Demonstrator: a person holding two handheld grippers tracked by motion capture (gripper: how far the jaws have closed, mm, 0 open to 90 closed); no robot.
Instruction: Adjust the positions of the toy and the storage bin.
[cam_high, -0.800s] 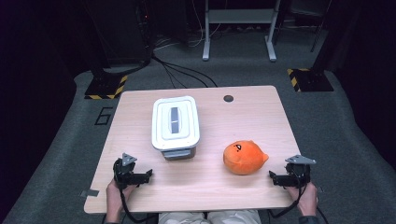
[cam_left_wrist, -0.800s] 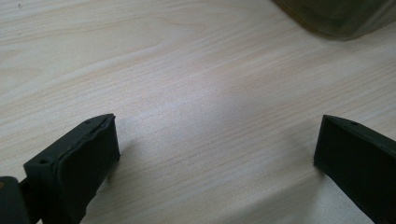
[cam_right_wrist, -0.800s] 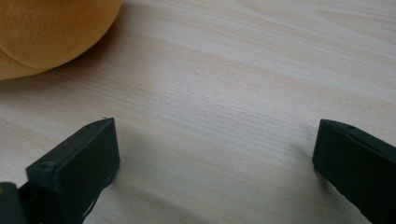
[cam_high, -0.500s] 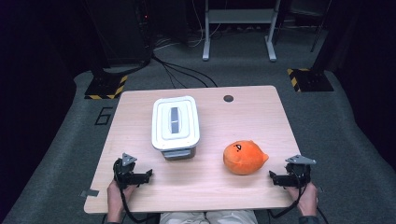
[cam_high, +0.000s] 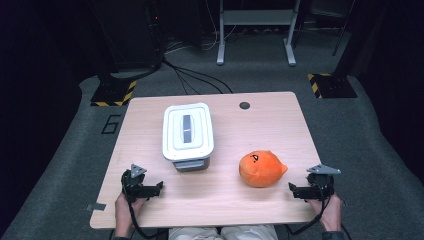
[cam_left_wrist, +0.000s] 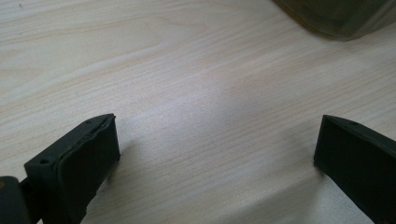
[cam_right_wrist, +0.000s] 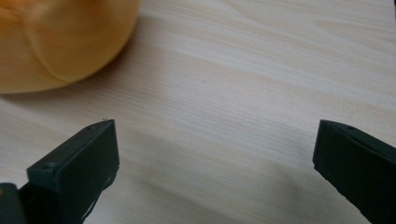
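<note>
A white lidded box (cam_high: 188, 134) with a grey handle stands on the wooden table (cam_high: 260, 120), left of centre. An orange plush toy (cam_high: 260, 168) with a small black face lies to its right, nearer the front. My left gripper (cam_high: 159, 188) rests at the front left of the table, open, with bare wood between its jaws; a corner of the box (cam_left_wrist: 336, 18) shows beyond it. My right gripper (cam_high: 291, 189) sits at the front right, open and empty, just right of the plush toy (cam_right_wrist: 60, 42).
A small dark hole (cam_high: 244, 105) marks the table's far side. Black-and-yellow striped stand feet (cam_high: 112, 92) and cables lie on the grey floor beyond. A metal frame (cam_high: 255, 30) stands at the back.
</note>
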